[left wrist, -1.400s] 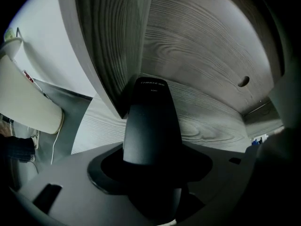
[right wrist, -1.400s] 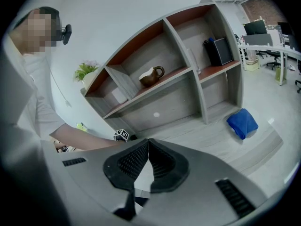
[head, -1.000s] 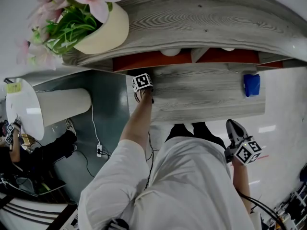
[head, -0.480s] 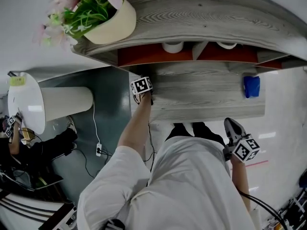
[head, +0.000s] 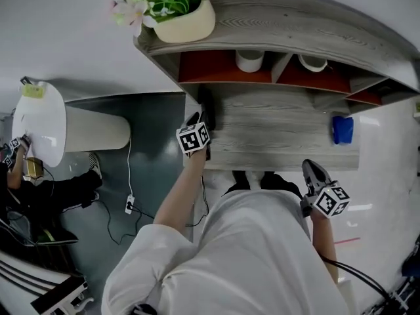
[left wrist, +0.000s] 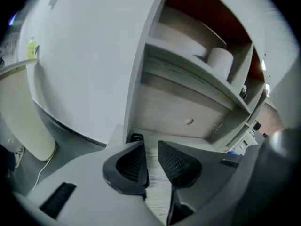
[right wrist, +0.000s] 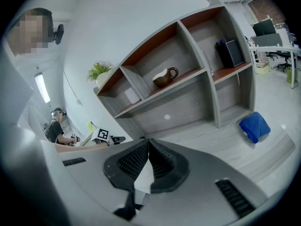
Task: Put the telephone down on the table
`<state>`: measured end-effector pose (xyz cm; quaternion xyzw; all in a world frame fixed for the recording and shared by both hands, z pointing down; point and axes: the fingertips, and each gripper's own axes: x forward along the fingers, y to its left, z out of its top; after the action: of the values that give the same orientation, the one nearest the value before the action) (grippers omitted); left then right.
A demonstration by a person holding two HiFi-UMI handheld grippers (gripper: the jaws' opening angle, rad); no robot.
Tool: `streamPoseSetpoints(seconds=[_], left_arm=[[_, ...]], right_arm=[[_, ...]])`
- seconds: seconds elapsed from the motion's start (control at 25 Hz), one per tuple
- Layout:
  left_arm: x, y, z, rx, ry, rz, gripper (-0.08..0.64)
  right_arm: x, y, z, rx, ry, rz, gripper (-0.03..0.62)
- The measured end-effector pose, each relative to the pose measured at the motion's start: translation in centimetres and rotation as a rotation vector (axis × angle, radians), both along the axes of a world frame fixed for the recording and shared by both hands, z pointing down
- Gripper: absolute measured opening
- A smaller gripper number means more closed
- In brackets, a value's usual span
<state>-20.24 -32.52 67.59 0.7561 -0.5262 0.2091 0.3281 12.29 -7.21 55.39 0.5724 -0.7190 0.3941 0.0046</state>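
Note:
A black telephone (head: pixel 207 107) lies flat on the grey wooden table (head: pixel 282 136), at its left end under the shelf unit. In the left gripper view only the telephone's (left wrist: pixel 137 137) far end shows past the left jaw. My left gripper (head: pixel 199 120) hovers just in front of it, at the table's left front corner. Its jaws (left wrist: pixel 151 148) are closing with a gap between them and nothing in the gap. My right gripper (head: pixel 313 170) hangs below the table's front edge, at the person's right side. Its fingertips (right wrist: pixel 148 143) meet on nothing.
A blue cloth (head: pixel 342 129) lies at the table's right end. Shelves behind hold a white roll (head: pixel 249 60), a bowl (head: pixel 314 62) and a brown jug (right wrist: pixel 164 76). A flower pot (head: pixel 186 18) stands on top. A white round table (head: pixel 38 130) and a seated person (head: pixel 39 189) are left.
My left gripper has drawn back from under the shelf toward the table's front edge, and the telephone now lies uncovered beyond it. The right gripper has hardly moved.

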Motion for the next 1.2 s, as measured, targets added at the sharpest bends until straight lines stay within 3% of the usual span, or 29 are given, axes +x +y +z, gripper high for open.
streamPoseSetpoints(seconds=[0.24, 0.44, 0.6, 0.8, 0.96, 1.2], left_arm=[[-1.4, 3.7, -4.4, 0.091, 0.060, -0.006, 0.011], [-2.7, 8.2, -6.3, 0.098, 0.130, -0.002, 0.009], [-2.3, 12.8, -7.8, 0.091, 0.186, 0.011, 0.009], [-1.3, 19.2, -9.0, 0.073, 0.230, -0.038, 0.009], [0.5, 25.1, -9.8, 0.068, 0.299, -0.090, 0.009], [3.8, 32.7, -10.9, 0.086, 0.368, -0.124, 0.009]], right_arm=[[-0.1, 1.2, 0.4, 0.029, -0.010, 0.022, 0.017], [-0.2, 1.8, 0.8, 0.030, -0.015, -0.002, 0.017], [-0.3, 1.8, 1.0, 0.035, -0.024, -0.072, 0.017], [-0.2, 2.6, 0.7, 0.039, -0.016, -0.184, 0.017], [0.3, 5.0, 0.7, 0.039, 0.029, -0.292, 0.017], [1.9, 9.5, 1.1, 0.037, 0.015, -0.379, 0.017]])
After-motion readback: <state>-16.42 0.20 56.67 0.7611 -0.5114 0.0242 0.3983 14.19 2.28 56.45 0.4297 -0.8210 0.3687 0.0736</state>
